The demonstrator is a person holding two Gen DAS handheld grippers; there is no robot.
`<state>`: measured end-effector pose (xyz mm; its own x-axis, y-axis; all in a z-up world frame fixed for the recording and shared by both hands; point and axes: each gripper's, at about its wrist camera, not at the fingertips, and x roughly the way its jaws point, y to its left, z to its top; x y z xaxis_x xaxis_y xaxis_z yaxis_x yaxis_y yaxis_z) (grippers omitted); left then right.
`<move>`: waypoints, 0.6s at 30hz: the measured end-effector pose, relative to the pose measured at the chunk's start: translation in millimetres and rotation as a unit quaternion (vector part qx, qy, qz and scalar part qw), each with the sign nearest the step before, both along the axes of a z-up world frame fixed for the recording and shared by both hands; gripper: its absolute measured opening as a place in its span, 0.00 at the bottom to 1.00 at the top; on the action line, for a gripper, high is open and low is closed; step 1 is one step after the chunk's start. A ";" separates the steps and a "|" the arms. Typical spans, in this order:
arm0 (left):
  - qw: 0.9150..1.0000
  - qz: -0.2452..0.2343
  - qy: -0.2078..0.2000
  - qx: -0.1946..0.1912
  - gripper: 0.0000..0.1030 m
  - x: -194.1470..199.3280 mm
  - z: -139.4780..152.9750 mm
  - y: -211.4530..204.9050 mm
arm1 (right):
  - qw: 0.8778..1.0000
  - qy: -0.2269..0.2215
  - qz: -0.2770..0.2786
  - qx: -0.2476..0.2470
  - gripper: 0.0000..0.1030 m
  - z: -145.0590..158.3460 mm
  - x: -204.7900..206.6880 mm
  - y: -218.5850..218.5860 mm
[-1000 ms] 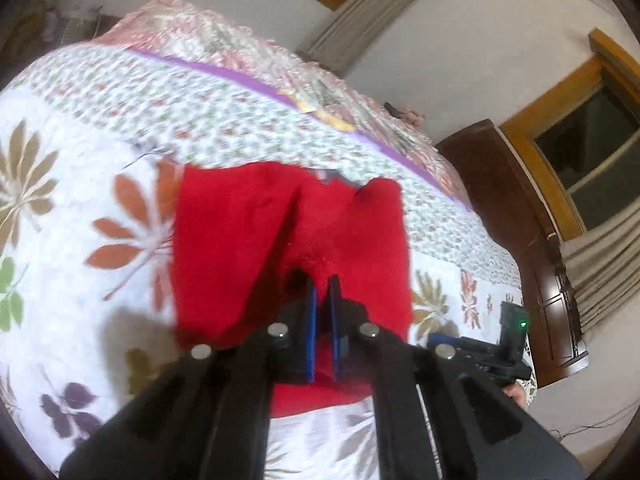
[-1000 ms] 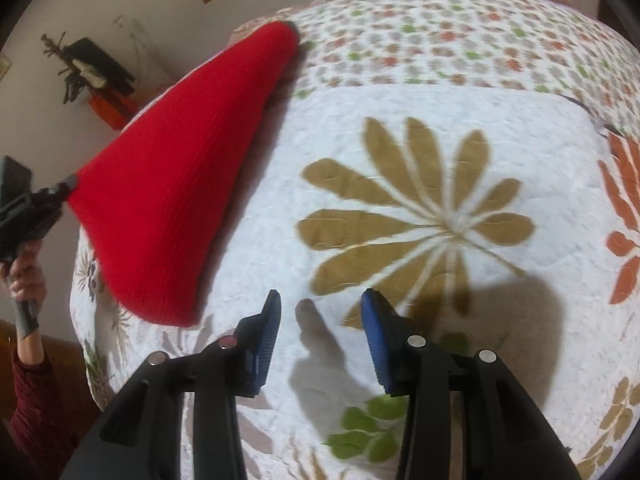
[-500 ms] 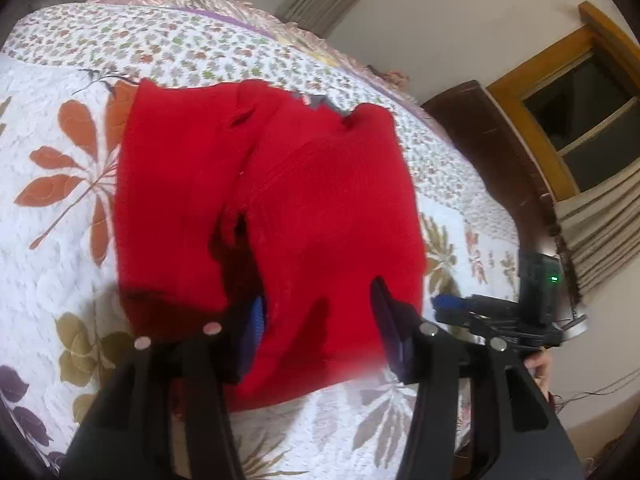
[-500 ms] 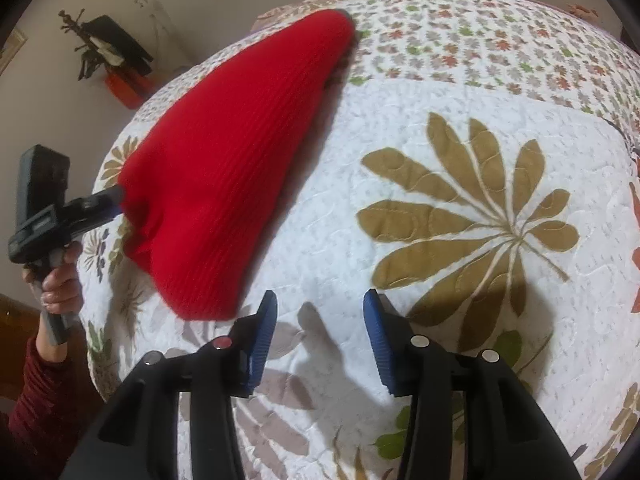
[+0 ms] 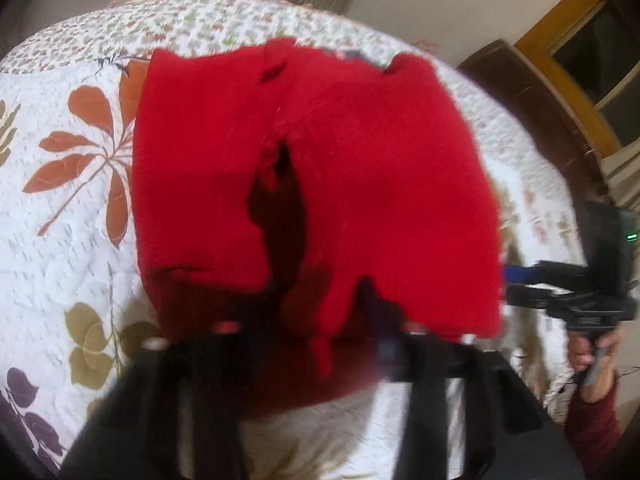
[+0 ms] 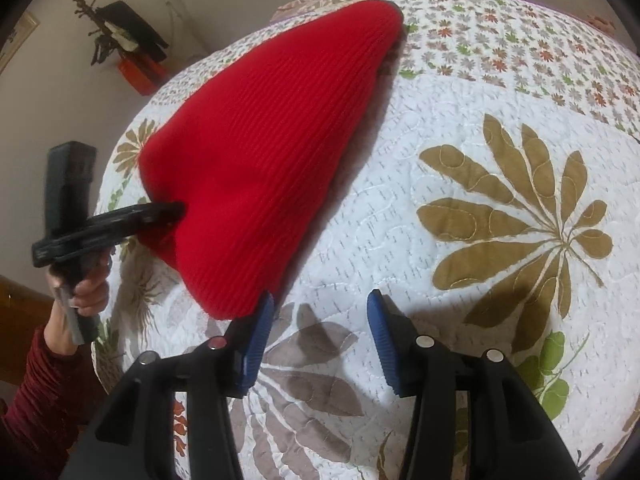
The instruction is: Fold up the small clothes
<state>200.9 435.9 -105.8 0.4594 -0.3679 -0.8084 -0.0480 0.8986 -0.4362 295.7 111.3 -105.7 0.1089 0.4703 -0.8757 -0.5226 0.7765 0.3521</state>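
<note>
The right gripper (image 6: 320,332) hangs low over the quilt (image 6: 460,208) with its two blue fingers (image 6: 258,344) spread wide and nothing between them. The near corner of the red sweater (image 6: 264,152) just touches the tip of the left one of these fingers. From there the sweater rises like a tent over the quilt, and its far end rests on the flowered border. A big brown leaf flower (image 6: 520,216) is stitched into the quilt just right of the sweater.

The left gripper (image 6: 160,214) pokes into the sweater from the left side, held by a hand (image 6: 86,292) in a dark red sleeve (image 6: 36,392). In the left wrist view the red sweater (image 5: 360,184) drapes over the fingers and hides their tips. The picture is blurry, so I cannot tell if they pinch the cloth. The right gripper (image 5: 516,274) shows beside the sweater's right edge.

Beyond the quilt stand a dark wooden bed end (image 5: 536,112) and a window frame (image 5: 560,36).
</note>
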 end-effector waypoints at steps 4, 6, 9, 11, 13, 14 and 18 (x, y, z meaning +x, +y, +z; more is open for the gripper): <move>1.000 0.002 -0.026 -0.014 0.09 -9.3 12.9 -1.4 | 1.000 0.002 -0.010 0.000 0.49 0.3 5.3 -2.3; 0.998 0.014 -0.061 -0.015 0.09 -20.6 33.4 3.2 | 1.000 0.008 -0.013 0.002 0.49 -1.8 8.0 -2.1; 0.991 0.059 -0.120 -0.023 0.09 -45.7 71.5 40.1 | 1.000 0.019 -0.014 0.006 0.49 -5.0 10.1 -1.1; 0.991 0.068 -0.119 -0.006 0.09 -55.9 72.8 55.5 | 1.000 0.022 -0.009 0.011 0.49 -6.8 8.6 3.0; 0.993 0.069 -0.097 0.000 0.08 -61.9 59.6 61.8 | 1.000 0.019 -0.004 0.015 0.50 -6.3 8.0 4.8; 0.994 0.069 -0.082 -0.002 0.08 -65.0 47.9 64.2 | 1.000 0.019 -0.003 0.015 0.50 -5.8 7.7 6.3; 0.997 0.064 -0.040 0.000 0.09 -65.3 10.0 59.8 | 0.999 0.029 -0.004 0.024 0.51 -8.3 9.7 11.2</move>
<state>135.7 495.7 -95.8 0.5660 -0.3016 -0.7672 -0.1271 0.8876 -0.4427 305.5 122.6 -114.0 0.0631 0.5116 -0.8569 -0.4942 0.7619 0.4185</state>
